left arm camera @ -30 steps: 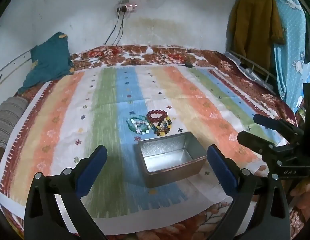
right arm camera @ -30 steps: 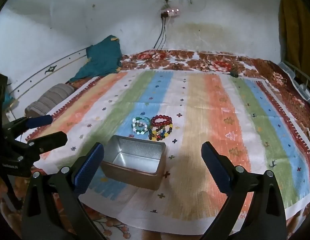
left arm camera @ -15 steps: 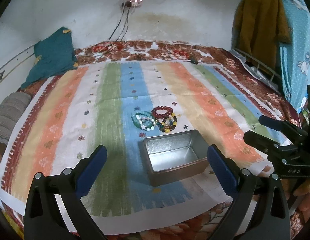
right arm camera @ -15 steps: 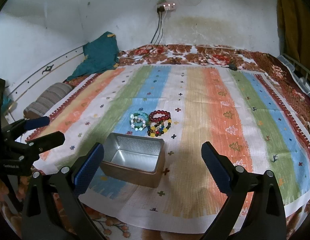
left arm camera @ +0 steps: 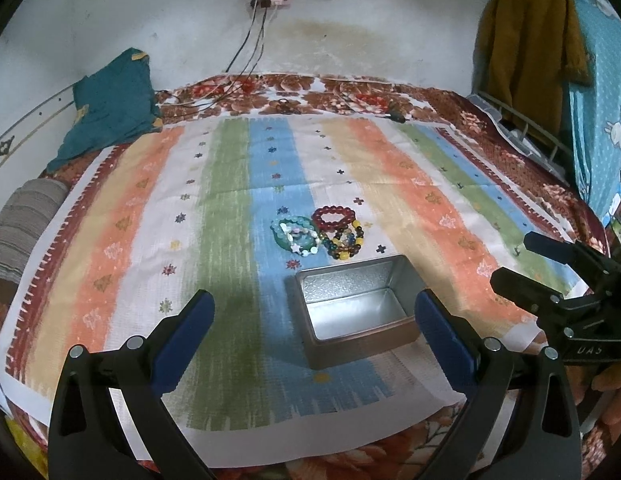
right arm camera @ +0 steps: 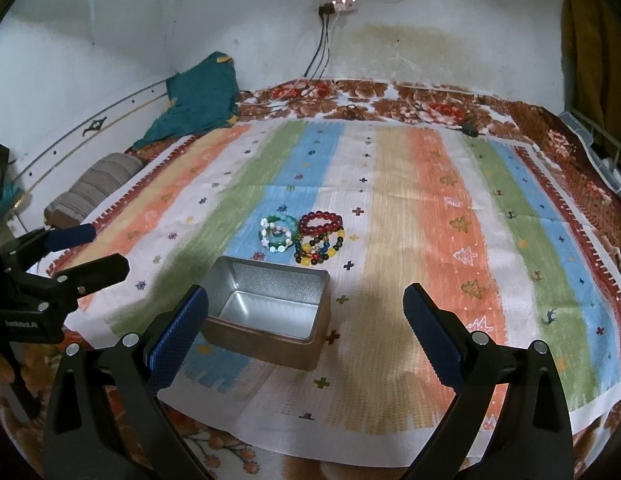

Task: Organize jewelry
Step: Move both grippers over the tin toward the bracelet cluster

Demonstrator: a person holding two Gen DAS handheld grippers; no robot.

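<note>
An empty metal tin (left arm camera: 352, 312) (right arm camera: 270, 312) sits on the striped cloth near the bed's front edge. Just behind it lie beaded bracelets in a cluster: a dark red one (left arm camera: 334, 216) (right arm camera: 321, 222), a teal and white one (left arm camera: 295, 236) (right arm camera: 277, 234), and a multicoloured one (left arm camera: 344, 242) (right arm camera: 319, 251). My left gripper (left arm camera: 314, 340) hovers open above the tin's near side, holding nothing. My right gripper (right arm camera: 306, 334) is open too, with the tin by its left finger. Each gripper shows at the edge of the other's view: the right gripper (left arm camera: 550, 268), the left gripper (right arm camera: 66, 256).
The striped cloth (left arm camera: 390, 168) covers a floral bedspread (right arm camera: 422, 100). A teal garment (left arm camera: 110, 104) and a grey rolled cloth (left arm camera: 18, 224) lie at the left. Cables (left arm camera: 246, 52) hang from a wall socket. Clothes (left arm camera: 530, 40) hang at the right beside a metal rail.
Both grippers have drifted a little, so the tin and bracelets sit slightly lower and more central in the views. Nothing was picked up; both stay open.
</note>
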